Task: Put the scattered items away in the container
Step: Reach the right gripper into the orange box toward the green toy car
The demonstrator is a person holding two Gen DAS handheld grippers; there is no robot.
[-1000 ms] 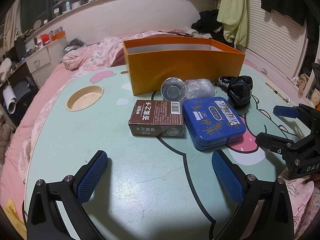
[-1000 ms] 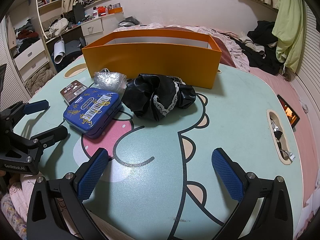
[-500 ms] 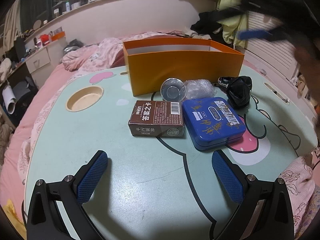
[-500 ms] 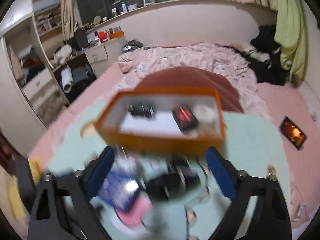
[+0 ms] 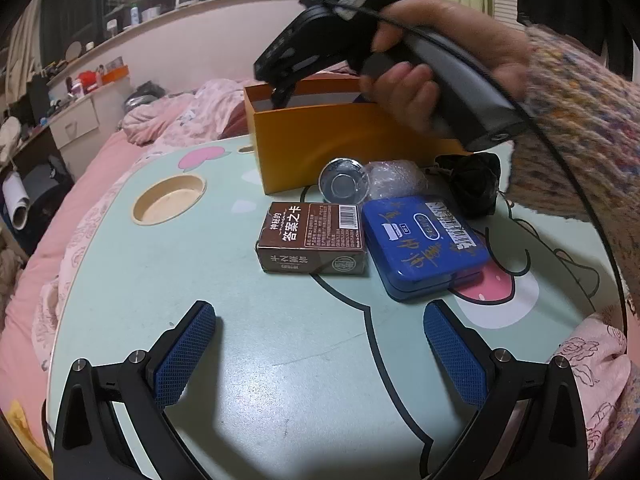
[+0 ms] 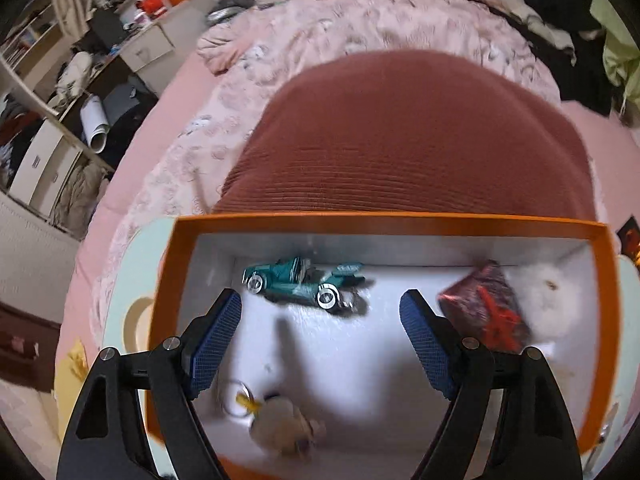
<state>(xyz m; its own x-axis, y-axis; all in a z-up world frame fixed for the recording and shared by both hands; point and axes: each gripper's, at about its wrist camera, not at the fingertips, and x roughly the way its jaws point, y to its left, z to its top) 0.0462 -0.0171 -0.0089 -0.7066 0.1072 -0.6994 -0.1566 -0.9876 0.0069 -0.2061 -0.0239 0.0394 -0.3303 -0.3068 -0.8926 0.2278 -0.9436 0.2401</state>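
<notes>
Messy bedroom, cartoon-print counter (image 5: 280, 380) parked by the bed. Right hand-held gripper (image 6: 320, 340) hangs over the orange box (image 6: 176, 280), jaws just narrowed, nothing between them; guessing it's lining up inside. Left hand-held gripper (image 5: 320, 340) waits wide and empty. Box holds four things, car (image 6: 300, 284) included; five sit outside: carton (image 5: 314, 240), tin (image 5: 424, 248), cup (image 5: 344, 186), plastic wad (image 5: 394, 178), black bundle (image 5: 476, 184).

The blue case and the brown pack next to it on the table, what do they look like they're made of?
The blue case looks like painted tin: rounded corners, a rolled rim and a soft sheen under gold lettering, though glossy plastic is possible. The brown pack looks like printed cardboard: sharp folded edges, flat matte faces, a barcode panel.
</notes>
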